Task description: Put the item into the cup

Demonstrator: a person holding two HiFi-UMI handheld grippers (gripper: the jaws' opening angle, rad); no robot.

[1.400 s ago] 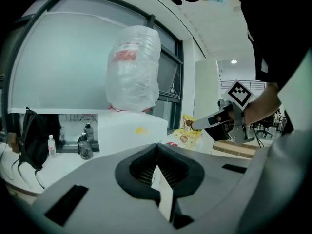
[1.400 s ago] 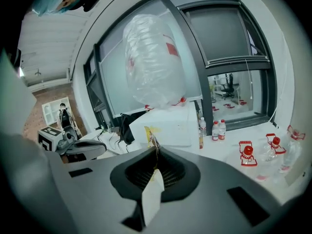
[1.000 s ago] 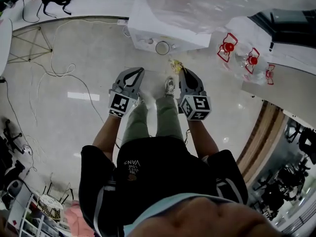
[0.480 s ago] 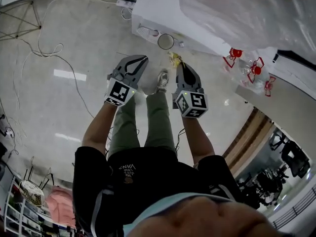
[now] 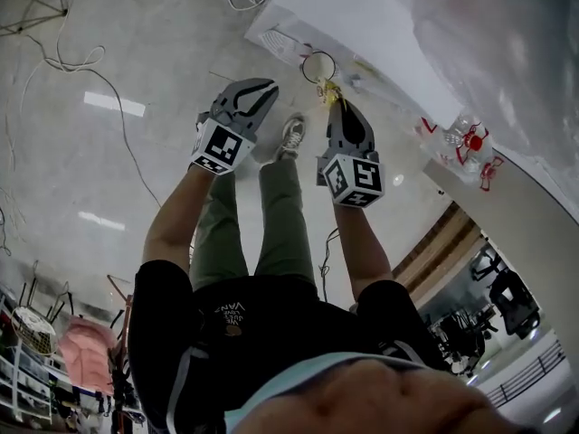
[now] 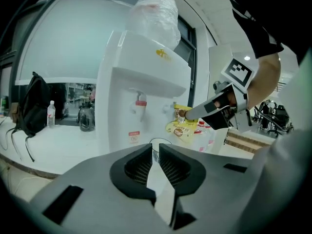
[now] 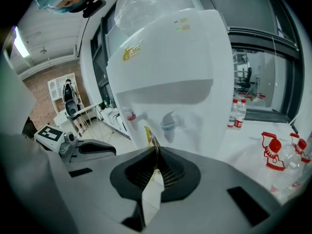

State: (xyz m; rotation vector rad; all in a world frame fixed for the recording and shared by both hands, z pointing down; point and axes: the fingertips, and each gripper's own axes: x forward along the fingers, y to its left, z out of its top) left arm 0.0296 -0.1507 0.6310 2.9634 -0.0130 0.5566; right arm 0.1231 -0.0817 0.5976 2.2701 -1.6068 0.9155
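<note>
Under the taps of the water dispenser (image 5: pixel 362 21), observing a clear cup (image 5: pixel 318 66) standing upright on the tray, with its dark rim showing and nothing visible inside.

Just near of that cup, recording the right gripper (image 5: pixel 338 107) pinching a yellow packet (image 5: pixel 326 90) between jaws closed on it. Along that gripper's own line of sight, seeing the packet edge-on, rising out of the pads toward the taps. Finding the packet just beside the cup's rim and not in the cup; unable to tell from overhead whether touching the rim.

To the left, noting the left gripper (image 5: pixel 270 86) with jaws drawn together to a narrow slit, gripping nothing. Pointing toward the cup, with the rim showing just past the tips, apart from them.

Nearer, noting a person (image 5: pixel 271 333) standing on a pale glossy floor (image 5: pixel 118 52), reaching out with both arms, one gripper in each hand.

At the right, recording plastic bottles (image 5: pixel 470 139) with red caps lying on a white counter (image 7: pixel 243 140). On top of the dispenser, noting a clear plastic bag (image 6: pixel 153 13).
</note>
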